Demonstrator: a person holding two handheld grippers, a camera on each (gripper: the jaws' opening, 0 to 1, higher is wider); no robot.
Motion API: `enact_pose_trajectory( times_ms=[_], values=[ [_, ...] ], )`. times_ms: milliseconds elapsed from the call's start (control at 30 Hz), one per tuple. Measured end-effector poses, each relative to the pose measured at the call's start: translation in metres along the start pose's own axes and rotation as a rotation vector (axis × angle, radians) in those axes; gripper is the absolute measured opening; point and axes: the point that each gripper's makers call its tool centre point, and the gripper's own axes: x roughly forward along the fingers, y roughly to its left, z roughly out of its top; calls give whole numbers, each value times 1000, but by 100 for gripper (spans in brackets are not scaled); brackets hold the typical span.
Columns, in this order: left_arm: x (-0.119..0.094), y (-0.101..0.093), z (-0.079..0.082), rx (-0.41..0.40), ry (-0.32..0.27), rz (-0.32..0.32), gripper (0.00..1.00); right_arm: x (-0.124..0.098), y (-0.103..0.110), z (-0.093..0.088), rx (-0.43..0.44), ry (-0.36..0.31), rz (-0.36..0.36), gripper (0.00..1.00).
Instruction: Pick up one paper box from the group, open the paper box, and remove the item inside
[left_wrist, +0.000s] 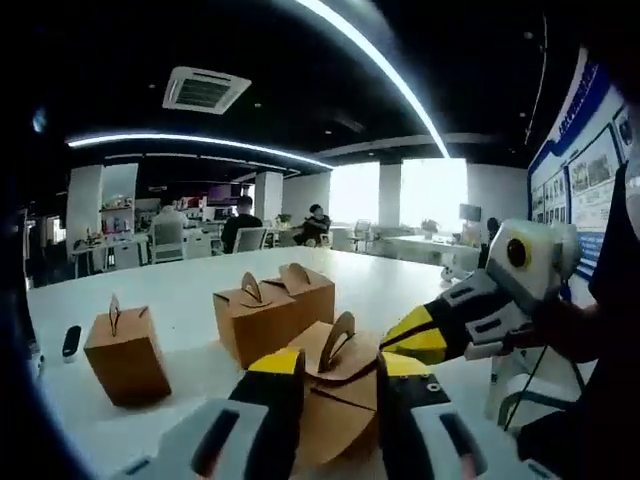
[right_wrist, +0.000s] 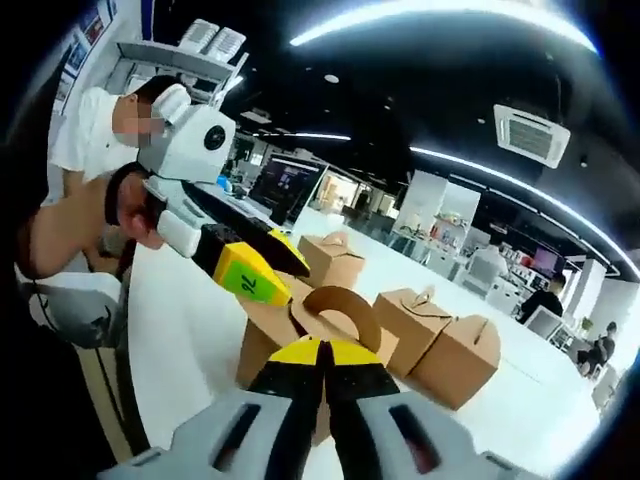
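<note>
I am clamping the right gripper (right_wrist: 322, 352) on the light, crushable paper box (right_wrist: 300, 345) handle; left gripper (left_wrist: 340, 372) jaws apart beside its flaps.

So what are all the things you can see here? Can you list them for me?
Paper boxes: four, brown, on the white table; one in front between the grippers, two side by side behind it, one apart to the left.
Small dark object: one, black, near the table's left edge.
Background people: several, seated at far desks.
Left gripper: yellow-black tips either side of the front box.
Right gripper: yellow-black tips together at the box's handle flap.
</note>
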Motion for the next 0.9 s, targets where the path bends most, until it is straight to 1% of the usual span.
enact_pose_trajectory(
  times_ms=[67,100,133,167,233,367,433,467,500,567,600,633,700,767,867,900],
  values=[
    [5,1,-13,13,66,-18,32,0,0,0,-14,4,-5,3],
    [7,2,-15,23,74,-20,33,0,1,0,-19,8,-4,3],
    [8,3,-8,20,43,-26,35,0,1,-1,-23,16,-2,3],
    [10,4,-7,16,43,-26,36,0,1,-1,-25,13,1,3],
    [11,6,-10,46,66,-26,37,1,1,-2,-23,18,4,3],
    [14,7,-10,40,73,-55,37,2,1,-3,-14,22,3,3],
    [14,7,-11,47,83,-61,37,2,1,0,-41,19,-5,4],
    [14,6,-11,65,89,-67,37,2,1,2,-57,16,-5,7],
    [14,6,-11,67,92,-70,37,2,-1,5,-92,18,-10,11],
    [14,6,-11,73,100,-79,36,3,-3,10,-202,48,-19,17],
    [14,6,-11,75,104,-83,36,3,0,11,-257,69,-7,20],
    [14,6,-11,79,108,-86,36,2,2,12,-286,87,0,21],
    [13,5,-12,86,115,-92,36,2,7,12,-366,146,29,22],
    [13,6,-12,92,126,-103,36,3,12,8,-450,209,59,22],
    [13,5,-12,102,139,-113,36,5,13,9,-515,242,51,21],
    [13,5,-12,105,141,-113,36,7,12,9,-524,250,46,21]
  ],
)
